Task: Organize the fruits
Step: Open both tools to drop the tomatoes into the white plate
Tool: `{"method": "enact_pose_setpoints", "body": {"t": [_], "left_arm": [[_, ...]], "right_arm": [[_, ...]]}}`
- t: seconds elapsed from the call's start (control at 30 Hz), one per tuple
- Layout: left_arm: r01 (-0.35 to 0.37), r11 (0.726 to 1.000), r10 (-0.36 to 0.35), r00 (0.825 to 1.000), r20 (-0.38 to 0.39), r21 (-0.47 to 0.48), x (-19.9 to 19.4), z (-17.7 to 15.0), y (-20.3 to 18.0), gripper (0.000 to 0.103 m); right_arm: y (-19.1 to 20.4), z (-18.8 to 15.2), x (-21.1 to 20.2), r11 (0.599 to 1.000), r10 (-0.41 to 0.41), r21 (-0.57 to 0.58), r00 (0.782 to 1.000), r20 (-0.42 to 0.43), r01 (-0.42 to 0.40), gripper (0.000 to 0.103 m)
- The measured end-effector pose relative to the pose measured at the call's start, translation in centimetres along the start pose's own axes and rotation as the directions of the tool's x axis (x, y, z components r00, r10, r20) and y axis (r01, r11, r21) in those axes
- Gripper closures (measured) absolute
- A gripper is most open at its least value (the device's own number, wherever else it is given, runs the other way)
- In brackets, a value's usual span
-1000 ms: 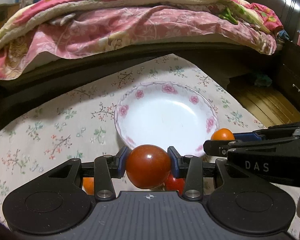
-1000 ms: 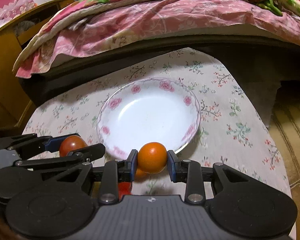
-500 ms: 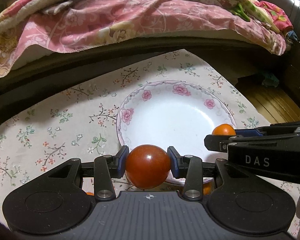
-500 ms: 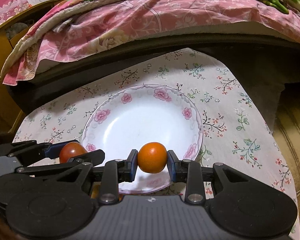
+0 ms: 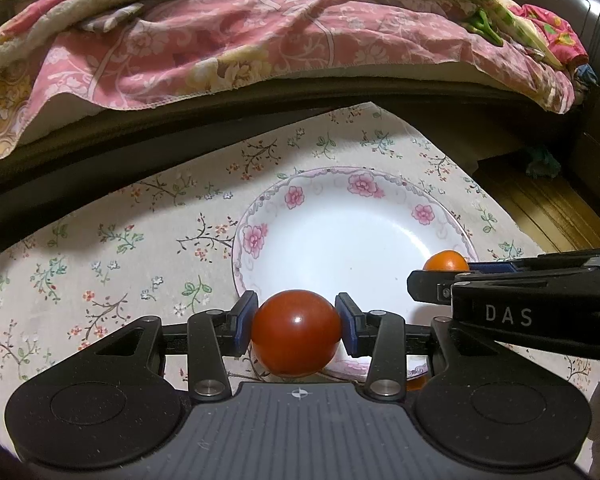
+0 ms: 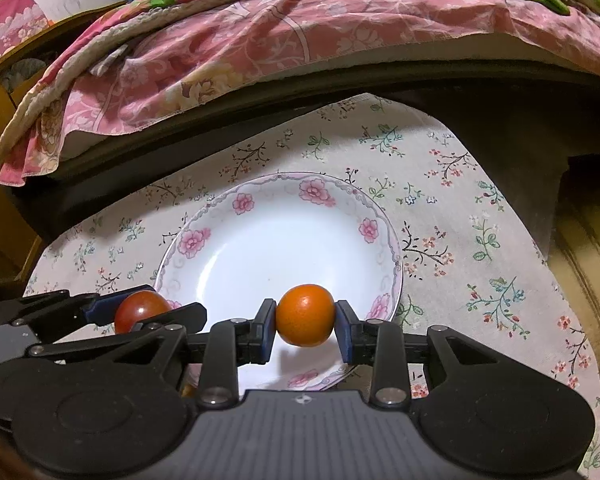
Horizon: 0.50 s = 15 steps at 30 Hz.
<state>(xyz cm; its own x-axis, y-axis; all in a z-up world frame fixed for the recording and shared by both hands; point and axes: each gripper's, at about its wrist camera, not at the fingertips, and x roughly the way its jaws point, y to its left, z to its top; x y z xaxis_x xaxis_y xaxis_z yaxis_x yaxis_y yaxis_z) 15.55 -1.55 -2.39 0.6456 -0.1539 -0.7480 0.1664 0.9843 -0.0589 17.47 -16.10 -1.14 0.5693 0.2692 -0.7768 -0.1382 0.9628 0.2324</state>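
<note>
Both tongs grip fruit, left [image 5: 296,330] tomato [image 5: 296,334], right [image 6: 305,326] orange [image 6: 305,315], hiding plate's [image 6: 380,216] near rim

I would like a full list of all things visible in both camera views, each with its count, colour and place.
tomato: 1, red, held between the left gripper's fingers at the plate's near rim
orange: 1, orange, held between the right gripper's fingers over the plate
plate: 1, white with pink flowers, on the tablecloth, nothing lying in it
tablecloth: 1, cream with a floral print, covering the table
quilt: 1, pink floral, on the bed behind the table
left gripper: 1, black with blue fingers, shut on the tomato
right gripper: 1, black with blue fingers, shut on the orange
</note>
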Motion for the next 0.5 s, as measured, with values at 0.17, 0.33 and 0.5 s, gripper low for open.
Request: {"method": "enact_pose_setpoints", "body": {"t": [0.17, 0.33, 0.5], "left_arm": [[-0.003, 1.000, 0.003, 1.000, 0.002, 0.003, 0.02, 0.01, 0.01, 0.052], [-0.002, 1.000, 0.002, 1.000, 0.003, -0.005, 0.04, 0.06, 0.03, 0.050], [-0.009, 1.000, 0.009, 1.000, 0.008, -0.002, -0.01, 0.05, -0.01, 0.048]], "right_arm": [[-0.09, 0.02, 0.20, 1.000, -0.003, 0.007, 1.000, -0.006, 0.003, 0.067], [-0.30, 0.05, 0.19, 1.000, -0.005, 0.015, 1.000, -0.004, 0.005, 0.067], [-0.33, 0.05, 0.15, 1.000, -0.004, 0.018, 1.000, -0.001, 0.004, 0.067]]}}
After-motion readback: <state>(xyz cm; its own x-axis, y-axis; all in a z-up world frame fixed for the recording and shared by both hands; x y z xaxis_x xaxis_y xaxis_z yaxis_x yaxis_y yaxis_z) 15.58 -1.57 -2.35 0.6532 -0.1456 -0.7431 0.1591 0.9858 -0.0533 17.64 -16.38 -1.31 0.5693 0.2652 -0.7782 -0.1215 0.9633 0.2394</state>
